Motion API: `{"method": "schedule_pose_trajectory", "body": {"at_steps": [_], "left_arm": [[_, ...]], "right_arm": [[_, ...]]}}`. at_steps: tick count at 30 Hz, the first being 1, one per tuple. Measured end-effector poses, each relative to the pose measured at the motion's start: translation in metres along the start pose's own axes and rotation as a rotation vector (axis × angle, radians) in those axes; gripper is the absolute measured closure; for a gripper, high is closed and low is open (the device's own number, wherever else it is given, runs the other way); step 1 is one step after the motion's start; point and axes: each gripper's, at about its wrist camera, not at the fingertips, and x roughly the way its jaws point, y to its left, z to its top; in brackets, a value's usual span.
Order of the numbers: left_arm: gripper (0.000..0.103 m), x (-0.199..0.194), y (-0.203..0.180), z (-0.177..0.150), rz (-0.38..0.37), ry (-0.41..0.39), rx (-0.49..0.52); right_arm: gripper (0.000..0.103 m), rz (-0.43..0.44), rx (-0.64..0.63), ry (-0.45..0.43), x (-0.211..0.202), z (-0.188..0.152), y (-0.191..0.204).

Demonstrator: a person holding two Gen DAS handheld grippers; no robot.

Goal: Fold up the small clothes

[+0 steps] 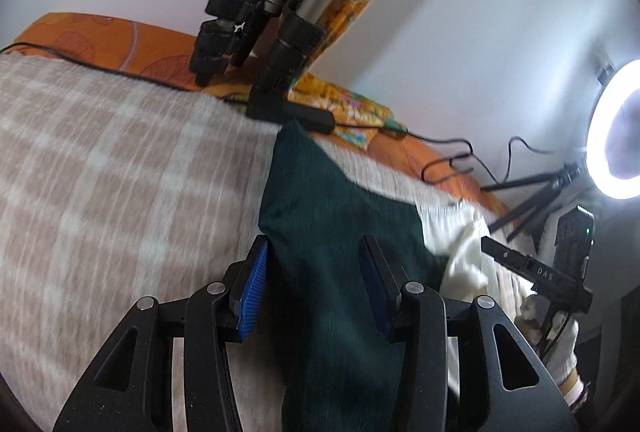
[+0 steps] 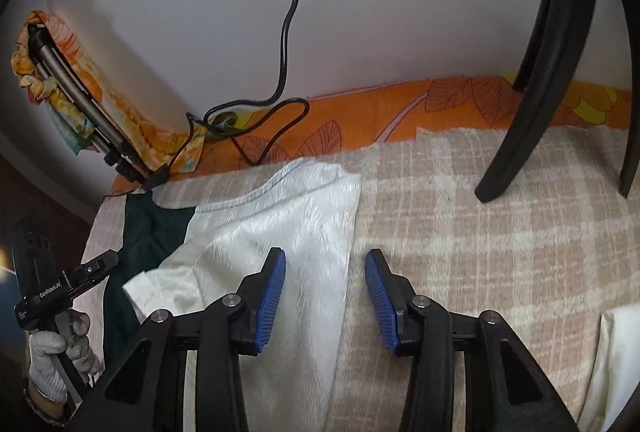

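Spread wide, the left tongs (image 1: 312, 296) hover over the dark green garment (image 1: 332, 216), the right tongs (image 2: 325, 298) likewise over the white garment (image 2: 280, 228) beside it; neither grips. Both garments lie on the checked blanket (image 2: 460, 232), white overlapping green. They look light, limp and easily bunched, so corners or hems suit pinching. Right of the white garment the blanket is bare up to the chair legs (image 2: 516, 136); behind it are cables (image 2: 260, 136) and a tripod (image 1: 248, 28).

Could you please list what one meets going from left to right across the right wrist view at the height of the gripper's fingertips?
Other handheld black gripper → dark green garment → white fuzzy garment → beige checked blanket.
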Motion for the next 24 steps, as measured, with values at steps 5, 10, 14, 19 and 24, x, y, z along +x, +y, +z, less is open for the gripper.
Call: {"method": "schedule_pose_trajectory", "body": {"at_steps": [5, 10, 14, 19, 24], "left_arm": [[0.059, 0.013, -0.006, 0.016, 0.037, -0.024, 0.017], [0.059, 0.020, -0.008, 0.025, 0.046, -0.032, 0.028], [0.063, 0.024, -0.012, 0.026, 0.056, -0.044, 0.055], [0.097, 0.033, -0.017, 0.021, 0.051, -0.045, 0.064], [0.099, 0.022, -0.035, 0.019, 0.006, -0.062, 0.090]], "right_arm": [[0.040, -0.065, -0.070, -0.018, 0.011, 0.006, 0.014], [0.038, -0.154, -0.169, -0.012, 0.022, 0.009, 0.029], [0.054, -0.195, -0.177, -0.028, 0.022, 0.012, 0.027], [0.099, -0.162, -0.133, -0.031, 0.015, 0.013, 0.018], [0.101, -0.136, -0.156, -0.067, -0.001, 0.008, 0.020]]}}
